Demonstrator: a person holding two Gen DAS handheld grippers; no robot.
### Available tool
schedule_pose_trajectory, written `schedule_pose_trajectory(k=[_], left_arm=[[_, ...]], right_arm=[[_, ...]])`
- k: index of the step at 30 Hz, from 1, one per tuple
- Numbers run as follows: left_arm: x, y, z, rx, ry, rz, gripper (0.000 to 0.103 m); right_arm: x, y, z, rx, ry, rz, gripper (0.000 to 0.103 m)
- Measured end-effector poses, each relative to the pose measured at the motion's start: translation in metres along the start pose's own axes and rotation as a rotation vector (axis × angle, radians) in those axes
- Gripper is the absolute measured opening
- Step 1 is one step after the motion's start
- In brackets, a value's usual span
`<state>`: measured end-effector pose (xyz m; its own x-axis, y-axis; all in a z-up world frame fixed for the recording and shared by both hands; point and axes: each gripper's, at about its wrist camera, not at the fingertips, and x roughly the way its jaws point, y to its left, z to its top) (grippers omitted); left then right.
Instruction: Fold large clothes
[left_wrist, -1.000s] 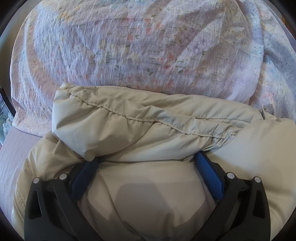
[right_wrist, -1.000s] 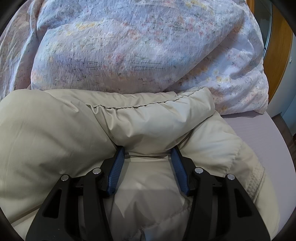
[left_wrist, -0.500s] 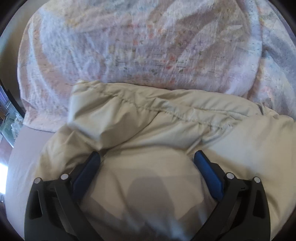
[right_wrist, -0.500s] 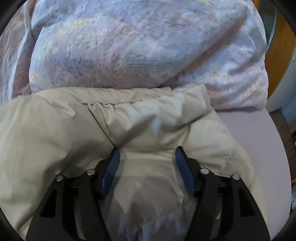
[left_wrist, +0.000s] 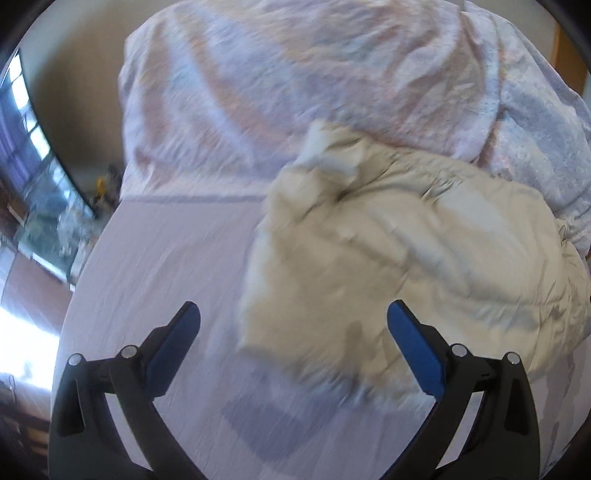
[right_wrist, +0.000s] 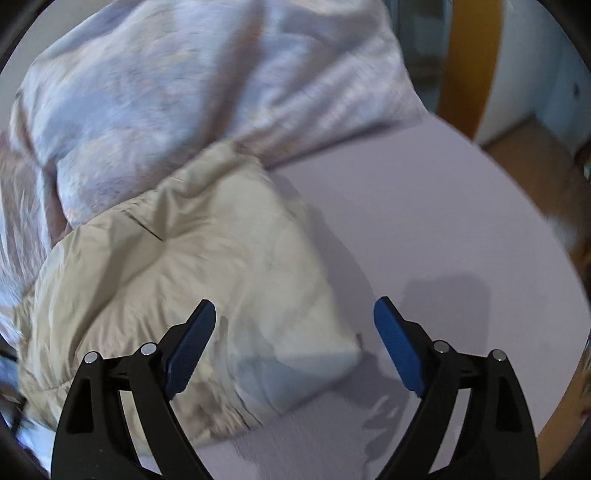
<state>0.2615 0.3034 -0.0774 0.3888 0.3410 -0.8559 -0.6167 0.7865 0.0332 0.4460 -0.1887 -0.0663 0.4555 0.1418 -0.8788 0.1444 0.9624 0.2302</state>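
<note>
Up close, the left gripper (left_wrist: 293, 323) hangs with jaws wide and empty. The right gripper's (right_wrist: 294, 320) jaws are opening, nothing between them. Just past them, the folded beige puffy jacket (left_wrist: 399, 251) lies on the bed sheet (right_wrist: 424, 221), touching the flowery duvet (left_wrist: 295, 85) behind. Being puffy, it may spring open.

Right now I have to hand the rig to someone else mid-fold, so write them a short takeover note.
Left tongs: open, nothing between the pads, above the sheet at the jacket's edge.
Right tongs: jaws opening, nothing gripped, over the jacket's corner.
Beige puffer jacket: lies in a folded bundle on the lilac bed sheet, its far end against the floral duvet.
Done: jacket folded over and let go.
Left: check the bundle is neat and flatten it; whether another fold is needed I cannot tell.
</note>
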Motion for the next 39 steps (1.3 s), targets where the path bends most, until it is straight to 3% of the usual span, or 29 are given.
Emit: schedule_pose_trajectory(k=[4,9,14,20,27,33,39], left_arm=[[0.003,0.001,-0.016,-0.057,0.082,-0.021,0.099],[0.017,-0.008,-0.021,-0.100,0.142,-0.082,0.097],[0.036,-0.020,-0.021,-0.113,0.178,-0.098,0.091],[0.045,-0.017,-0.018,-0.166,0.180,-0.150,0.080],[0.038,-0.011,-0.020,-0.193,0.138,-0.168,0.047],[0.024,-0.003,-0.023,-0.175,0.103,-0.190,0.032],[-0.006,0.006,-0.035,-0.154,0.064,-0.189,0.029]], right_arm=[[0.021,-0.017,-0.013,0.127,0.131,0.079,0.089],[0.036,-0.026,-0.026,0.260,0.196,0.183,0.089],[0.048,-0.022,-0.030,0.292,0.218,0.211,0.087],[0.055,-0.017,-0.038,0.348,0.217,0.237,0.066],[0.042,-0.006,-0.042,0.328,0.187,0.198,0.039],[0.030,0.006,-0.042,0.297,0.164,0.180,0.029],[0.017,0.019,-0.051,0.261,0.170,0.188,0.026]])
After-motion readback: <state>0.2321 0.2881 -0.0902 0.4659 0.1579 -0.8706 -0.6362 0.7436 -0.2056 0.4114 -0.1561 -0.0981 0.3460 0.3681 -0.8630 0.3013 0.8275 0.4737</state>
